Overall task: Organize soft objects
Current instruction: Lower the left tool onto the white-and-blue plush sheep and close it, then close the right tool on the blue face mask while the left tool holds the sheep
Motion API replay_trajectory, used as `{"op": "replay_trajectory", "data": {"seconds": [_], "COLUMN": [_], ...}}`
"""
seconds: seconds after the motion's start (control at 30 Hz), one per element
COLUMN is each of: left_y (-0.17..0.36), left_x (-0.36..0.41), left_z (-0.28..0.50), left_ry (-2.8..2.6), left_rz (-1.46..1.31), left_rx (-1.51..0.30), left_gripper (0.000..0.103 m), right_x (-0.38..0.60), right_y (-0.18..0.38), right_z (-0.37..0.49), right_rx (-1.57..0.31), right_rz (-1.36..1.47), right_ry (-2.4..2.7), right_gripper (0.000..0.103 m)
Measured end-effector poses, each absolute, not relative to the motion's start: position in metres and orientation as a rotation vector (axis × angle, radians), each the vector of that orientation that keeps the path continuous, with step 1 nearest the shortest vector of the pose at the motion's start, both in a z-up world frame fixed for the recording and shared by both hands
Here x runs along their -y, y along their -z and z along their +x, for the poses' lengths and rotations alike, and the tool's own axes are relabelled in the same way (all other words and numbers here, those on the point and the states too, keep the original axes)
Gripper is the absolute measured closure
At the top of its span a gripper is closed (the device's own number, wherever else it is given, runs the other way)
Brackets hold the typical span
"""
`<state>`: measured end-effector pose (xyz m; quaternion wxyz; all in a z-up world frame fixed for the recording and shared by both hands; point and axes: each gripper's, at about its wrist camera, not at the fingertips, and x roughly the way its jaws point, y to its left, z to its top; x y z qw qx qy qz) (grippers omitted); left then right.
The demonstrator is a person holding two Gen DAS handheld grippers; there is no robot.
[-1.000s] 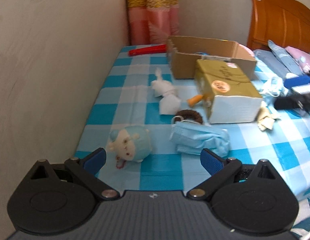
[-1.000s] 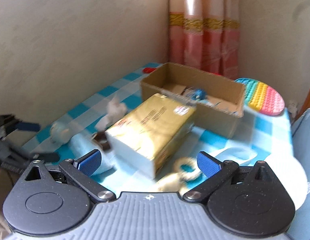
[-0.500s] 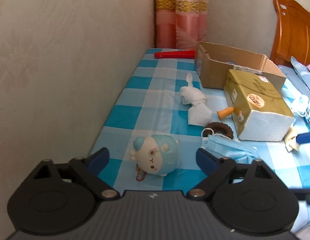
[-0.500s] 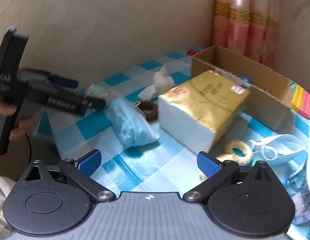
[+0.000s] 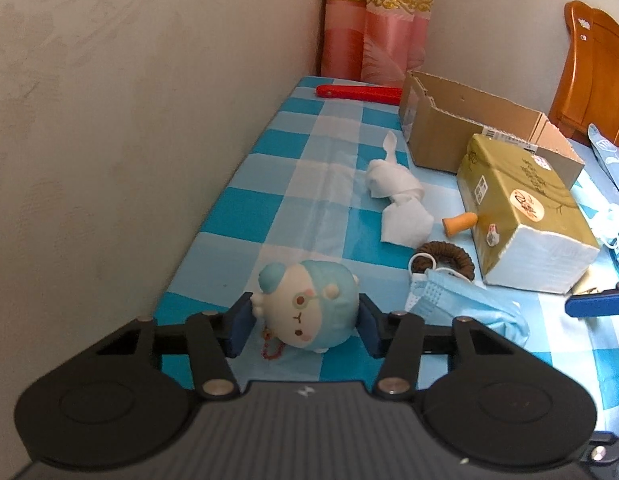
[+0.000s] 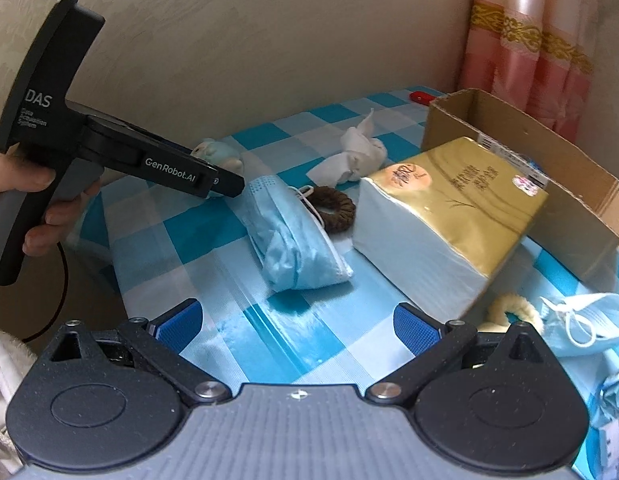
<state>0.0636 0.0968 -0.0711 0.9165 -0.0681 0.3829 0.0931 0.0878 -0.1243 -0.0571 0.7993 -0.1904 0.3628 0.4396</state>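
Checkered cloth [image 5: 293, 184], gripper-pinched [image 5: 303, 330] round plush [image 5: 309, 310]

The cardboard box [image 5: 485, 128] hides its contents behind its wall — the headboard [image 5: 593, 76] runs off the right edge.

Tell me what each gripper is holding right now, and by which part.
The left gripper clamps the plush toy by the two sides of its round body, still on the tablecloth. The right gripper is open, holding nothing.
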Motion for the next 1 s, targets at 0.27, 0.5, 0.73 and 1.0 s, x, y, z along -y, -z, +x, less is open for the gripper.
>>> {"op": "replay_trajectory", "data": {"seconds": [0.27, 0.5, 0.73, 1.0], "left_y": [0.067, 0.066, 0.067, 0.067], "left_x": [-0.104, -0.104, -0.106, -0.108], "left_z": [0.053, 0.051, 0.051, 0.050], "left_ry": [-0.196, -0.179, -0.170, -0.173], "left_rz": [-0.155, -0.159, -0.164, -0.169], "left_rx": [-0.791, -0.792, -0.787, -0.789], "left_gripper": [0.051, 0.051, 0.051, 0.051], "right_x": [0.099, 0.084, 0.080, 0.065], "right_y": [0.064, 0.067, 0.066, 0.065], "right_z": [0.094, 0.094, 0.083, 0.093], "right_rx": [-0.770, -0.806, -0.794, -0.765], "right_rz": [-0.438, -0.454, -0.507, -0.502], "right_ry": [-0.991, -1.039, -1.043, -1.027], "right_gripper": [0.000, 0.000, 0.001, 0.002]}}
